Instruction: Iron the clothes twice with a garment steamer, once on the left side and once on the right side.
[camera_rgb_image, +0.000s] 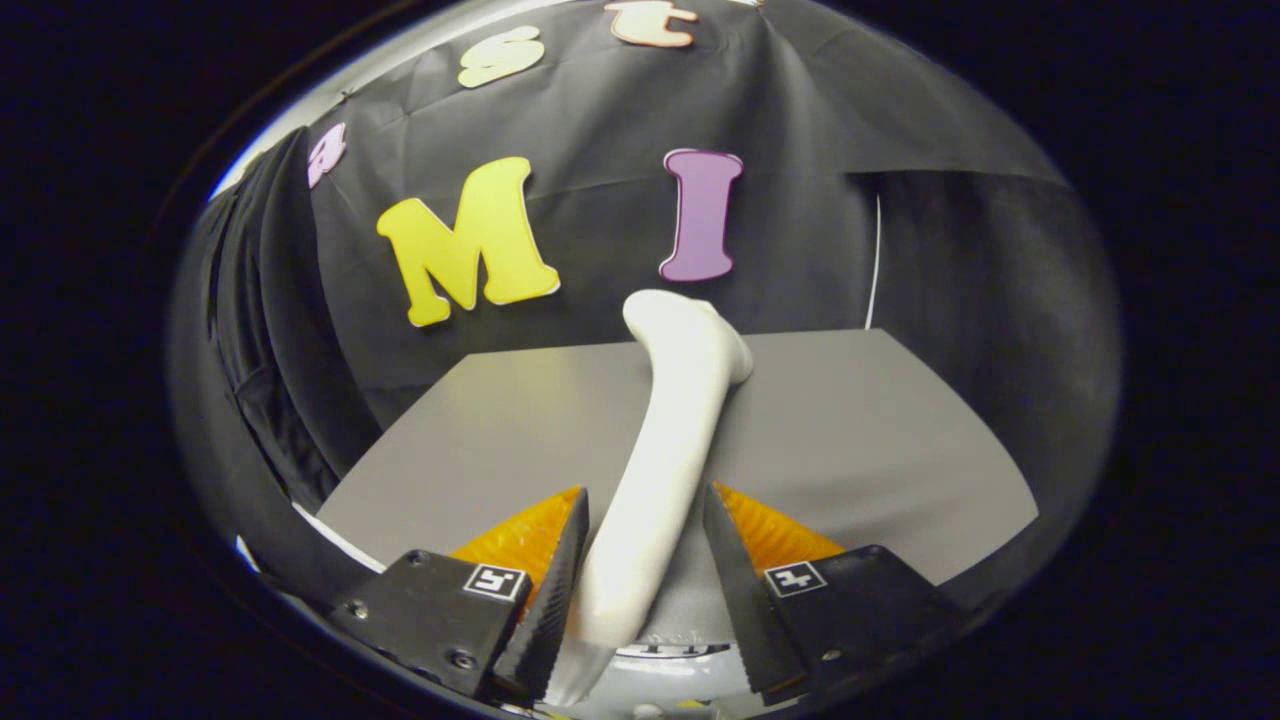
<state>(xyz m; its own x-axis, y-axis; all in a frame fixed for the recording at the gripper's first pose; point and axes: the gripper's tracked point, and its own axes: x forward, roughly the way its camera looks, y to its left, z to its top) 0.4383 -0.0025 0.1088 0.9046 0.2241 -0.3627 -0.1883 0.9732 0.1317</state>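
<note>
Steamer (655, 470) handle sitting between the gripper (645, 540) fingers, lower centre of the frame

Both fingers are flanking the white handle; the left one is touching it, the right one is looking slightly apart, so I cannot tell whether the grip is firm. Its head is reaching up over the grey table (850, 440) toward the middle, while dark clothes (265, 330) are hanging at the left side

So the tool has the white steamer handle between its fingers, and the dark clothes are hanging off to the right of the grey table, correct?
Not quite: the dark clothes hang to the left of the grey table, not the right, as the gripper view shows. The rest holds: the tool has the white steamer handle between its fingers.
</note>
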